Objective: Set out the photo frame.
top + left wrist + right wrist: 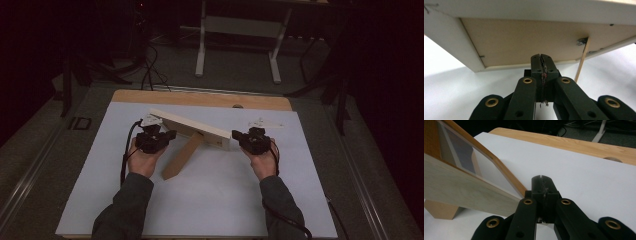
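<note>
A pale wooden picture frame [192, 128] stands tilted on the white mat, propped by a wooden back leg [181, 159]. My left gripper [169, 135] sits at the frame's left end, shut with nothing between its jaws. In the left gripper view the closed jaw tips [541, 56] point at the frame's brown backing board [529, 40], just short of its lower white edge. My right gripper [236, 135] is at the frame's right end, also shut and empty. In the right gripper view its closed tips [541, 178] lie beside the frame's corner [464, 190], and the glass front [471, 161] shows.
The white mat [210, 200] covers a wooden table whose far edge [200, 98] shows beyond it. Small white scraps [261, 121] lie on the mat behind the frame. Farther back a white table stand [240, 27] and cables [149, 70] are on the dark floor.
</note>
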Demonstrator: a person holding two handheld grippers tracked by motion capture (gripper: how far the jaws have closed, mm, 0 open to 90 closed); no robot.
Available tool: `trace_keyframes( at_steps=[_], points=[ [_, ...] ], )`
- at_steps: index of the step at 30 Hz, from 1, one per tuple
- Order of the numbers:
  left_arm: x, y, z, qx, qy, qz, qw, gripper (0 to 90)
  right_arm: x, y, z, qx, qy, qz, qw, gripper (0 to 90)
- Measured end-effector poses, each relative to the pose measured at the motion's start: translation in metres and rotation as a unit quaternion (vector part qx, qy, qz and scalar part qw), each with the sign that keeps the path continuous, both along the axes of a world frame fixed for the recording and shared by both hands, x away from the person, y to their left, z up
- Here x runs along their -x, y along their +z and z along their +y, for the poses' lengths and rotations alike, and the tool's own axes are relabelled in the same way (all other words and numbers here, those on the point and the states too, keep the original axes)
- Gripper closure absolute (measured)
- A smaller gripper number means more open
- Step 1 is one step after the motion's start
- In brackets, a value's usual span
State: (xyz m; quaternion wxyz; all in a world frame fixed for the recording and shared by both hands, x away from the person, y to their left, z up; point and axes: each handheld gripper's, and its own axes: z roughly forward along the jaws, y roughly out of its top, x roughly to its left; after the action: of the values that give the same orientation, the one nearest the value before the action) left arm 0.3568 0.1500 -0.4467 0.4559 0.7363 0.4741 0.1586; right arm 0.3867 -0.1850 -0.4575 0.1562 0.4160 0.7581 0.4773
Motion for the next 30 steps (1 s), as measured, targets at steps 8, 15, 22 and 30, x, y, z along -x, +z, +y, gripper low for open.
trace_keyframes(
  at_steps=[8,15,22,30],
  points=[
    [-0.004,0.004,-0.001,0.009,0.014,-0.001,0.9999,90.0,-0.003,0.003,0.005,0.006,0.01,0.003,0.9999,89.6],
    [-0.006,0.006,-0.001,0.007,0.018,-0.003,0.9998,90.0,-0.004,0.003,0.009,0.005,0.015,0.004,0.9999,89.5],
    [-0.008,0.007,-0.004,0.005,0.018,-0.002,0.9998,90.0,-0.004,0.003,0.013,0.004,0.021,0.006,0.9997,89.6],
    [-0.01,0.008,-0.007,0.001,0.016,-0.002,0.9999,90.0,-0.003,0.002,0.014,0.003,0.023,0.007,0.9997,89.5]
  ],
)
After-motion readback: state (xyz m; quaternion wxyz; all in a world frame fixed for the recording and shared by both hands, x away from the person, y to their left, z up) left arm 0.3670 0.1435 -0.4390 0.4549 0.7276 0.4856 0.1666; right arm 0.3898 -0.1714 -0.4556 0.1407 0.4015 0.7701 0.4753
